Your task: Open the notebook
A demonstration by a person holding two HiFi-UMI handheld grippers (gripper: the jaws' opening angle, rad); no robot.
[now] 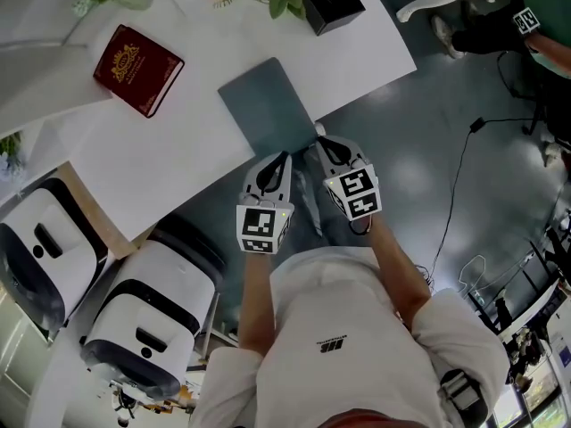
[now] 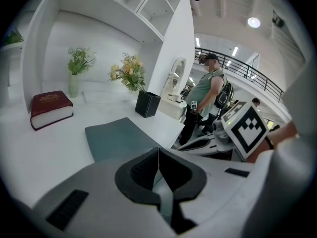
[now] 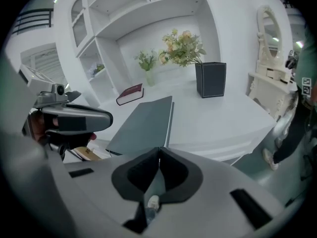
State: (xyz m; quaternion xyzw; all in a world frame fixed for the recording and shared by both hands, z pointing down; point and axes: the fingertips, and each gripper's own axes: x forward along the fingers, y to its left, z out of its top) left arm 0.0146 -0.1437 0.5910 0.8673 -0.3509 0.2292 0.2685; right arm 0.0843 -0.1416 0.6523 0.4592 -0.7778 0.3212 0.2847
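A closed grey-green notebook lies flat near the front edge of the white table. It also shows in the left gripper view, notebook, and in the right gripper view, notebook. My left gripper hovers just short of the notebook's near edge, its jaws shut with nothing between them. My right gripper is beside it at the notebook's near right corner, also shut and empty. Neither touches the notebook as far as I can see.
A red hardback book lies at the table's far left. A black square vase with flowers stands behind the notebook. Two white machines stand on the floor at the left. A person stands beyond the table, and a cable crosses the floor.
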